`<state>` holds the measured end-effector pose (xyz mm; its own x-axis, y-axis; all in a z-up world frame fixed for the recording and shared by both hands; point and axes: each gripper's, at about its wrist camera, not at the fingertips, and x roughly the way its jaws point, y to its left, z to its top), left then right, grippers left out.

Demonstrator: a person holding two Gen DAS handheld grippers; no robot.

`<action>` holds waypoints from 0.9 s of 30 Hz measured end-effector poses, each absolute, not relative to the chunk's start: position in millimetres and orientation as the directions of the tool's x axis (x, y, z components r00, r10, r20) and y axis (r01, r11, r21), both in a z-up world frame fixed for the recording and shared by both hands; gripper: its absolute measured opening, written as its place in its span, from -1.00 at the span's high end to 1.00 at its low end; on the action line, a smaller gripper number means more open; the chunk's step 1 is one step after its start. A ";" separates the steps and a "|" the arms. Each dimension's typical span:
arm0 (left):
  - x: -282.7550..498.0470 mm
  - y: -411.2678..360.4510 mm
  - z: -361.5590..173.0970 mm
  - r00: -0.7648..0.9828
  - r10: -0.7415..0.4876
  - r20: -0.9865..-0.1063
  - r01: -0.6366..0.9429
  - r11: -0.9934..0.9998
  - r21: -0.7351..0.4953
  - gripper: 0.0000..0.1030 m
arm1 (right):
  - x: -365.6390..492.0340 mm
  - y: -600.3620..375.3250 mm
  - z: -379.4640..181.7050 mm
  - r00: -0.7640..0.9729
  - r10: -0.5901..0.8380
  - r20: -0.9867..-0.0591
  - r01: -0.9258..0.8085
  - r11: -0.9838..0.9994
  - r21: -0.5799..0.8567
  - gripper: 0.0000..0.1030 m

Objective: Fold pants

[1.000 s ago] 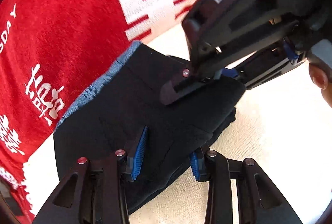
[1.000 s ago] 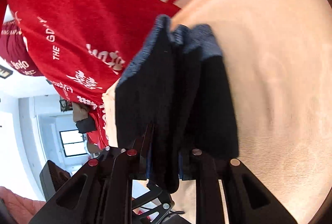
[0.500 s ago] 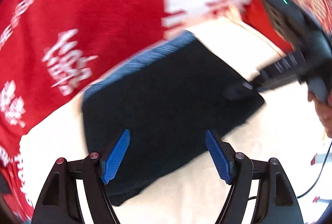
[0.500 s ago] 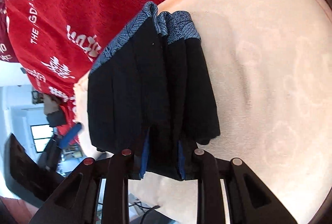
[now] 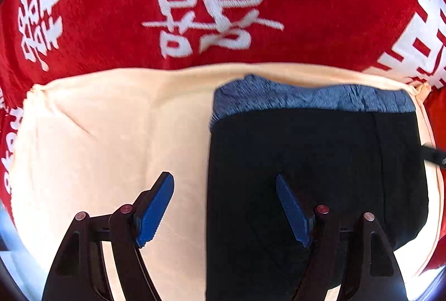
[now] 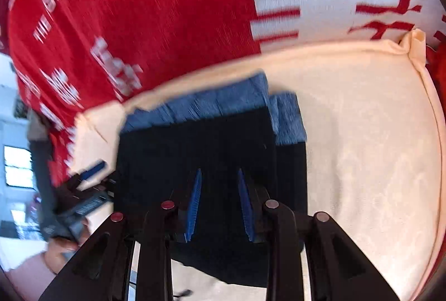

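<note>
Left wrist view: soft, light black fabric pants with blue waistband (image 5: pixel 315 167) lie folded on the cream cushion (image 5: pixel 111 133), near its right edge. Left hand-held gripper (image 5: pixel 224 206) is wide; right hand-held gripper (image 6: pixel 218 206) narrow, gripping nothing. Pinch all layers at a folded edge.

Folded pants (image 5: pixel 315 161) on cushion (image 5: pixel 111 133), toward its right side; blanket (image 5: pixel 217 0) behind cushion.

1. Right wrist view was motion-blurred, so the red blanket (image 6: pixel 133 22) lettering couldn't be read.
2. The pants (image 5: pixel 312 161) ran off the bottom edge.
3. The right gripper (image 5: pixel 434 156) was mostly cut off.
</note>
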<state>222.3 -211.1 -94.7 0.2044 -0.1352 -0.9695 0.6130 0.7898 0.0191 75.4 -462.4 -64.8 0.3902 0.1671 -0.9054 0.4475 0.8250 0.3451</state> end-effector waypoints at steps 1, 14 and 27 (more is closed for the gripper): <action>218.8 -211.1 -99.0 0.197 -0.128 -0.972 0.621 0.783 0.023 -0.75 | 74.6 -457.1 -72.9 0.359 0.151 -0.921 0.447 0.838 0.312 0.42; 217.7 -202.3 -111.2 0.116 -0.128 -0.985 0.611 0.791 -0.031 -0.98 | 31.3 -435.6 -71.3 0.293 0.061 -0.954 0.482 0.852 0.203 -0.05; 224.0 -202.1 -114.2 0.091 -0.136 -0.987 0.609 0.792 -0.053 -0.98 | 18.7 -440.0 -79.1 0.279 0.072 -0.958 0.537 0.815 0.217 -0.33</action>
